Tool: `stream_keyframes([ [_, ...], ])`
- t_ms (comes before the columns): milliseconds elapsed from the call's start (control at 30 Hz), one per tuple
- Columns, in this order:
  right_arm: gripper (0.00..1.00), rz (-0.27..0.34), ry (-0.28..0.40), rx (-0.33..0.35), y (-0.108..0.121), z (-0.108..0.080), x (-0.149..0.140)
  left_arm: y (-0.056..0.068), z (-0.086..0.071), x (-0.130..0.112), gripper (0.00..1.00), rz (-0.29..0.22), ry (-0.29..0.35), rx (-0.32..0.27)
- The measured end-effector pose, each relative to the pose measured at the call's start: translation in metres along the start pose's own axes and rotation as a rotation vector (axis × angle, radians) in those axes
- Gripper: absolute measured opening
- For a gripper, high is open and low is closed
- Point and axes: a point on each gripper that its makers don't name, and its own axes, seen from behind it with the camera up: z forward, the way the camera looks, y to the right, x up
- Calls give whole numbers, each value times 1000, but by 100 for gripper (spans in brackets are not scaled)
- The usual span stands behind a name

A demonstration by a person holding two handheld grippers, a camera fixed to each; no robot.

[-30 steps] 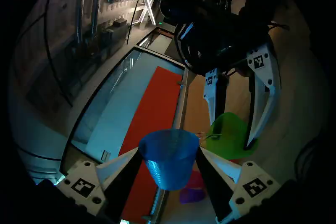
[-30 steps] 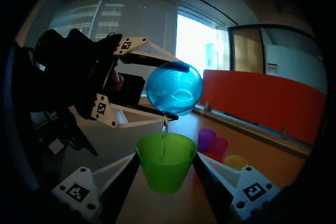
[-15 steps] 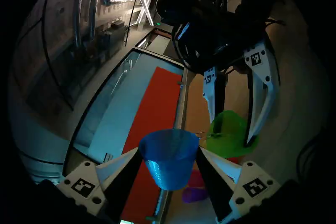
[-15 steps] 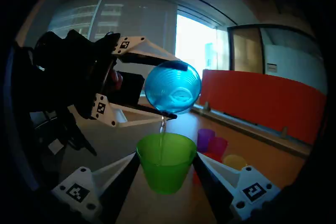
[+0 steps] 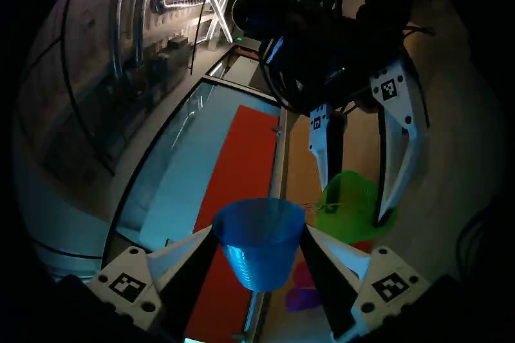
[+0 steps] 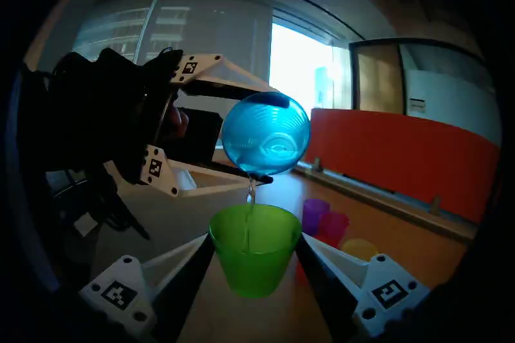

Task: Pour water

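In the left gripper view, the left claw [image 5: 257,240] is clamped on the blue cup [image 5: 259,250], one finger pressing each side of its wall, and the cup's rim points away from the camera. Farther off, the right claw [image 5: 353,211] reaches in from above with the green cup [image 5: 351,214] gripped between its two white fingers; this cup sits just beside the blue one's rim, slightly lower. A red panel [image 5: 232,176] runs along the edge of the wooden table [image 5: 302,169]. In the right gripper view, the right claw is closed on the green cup, which stands upright between its fingers with its mouth open to the top. The blue cup hangs just above it, tipped over so that its mouth faces the camera, held top and bottom by the left claw's fingers. A thin stream of water [image 6: 248,204] falls from the blue cup's lower lip into the green cup. Behind, a purple cup [image 6: 315,213], a pink cup [image 6: 335,225] and a yellow cup [image 6: 360,248] stand close together on the table, before a bright window [image 6: 299,66].
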Motion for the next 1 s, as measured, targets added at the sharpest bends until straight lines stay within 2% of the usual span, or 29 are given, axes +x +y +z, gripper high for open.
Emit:
stream_keyframes([
  [600,91,-3,4,-2,0,-1,0,-2,3,4,85,70,3,0],
  [1000,91,-3,5,-1,0,-2,1,-2,6,4,86,99,7,4],
])
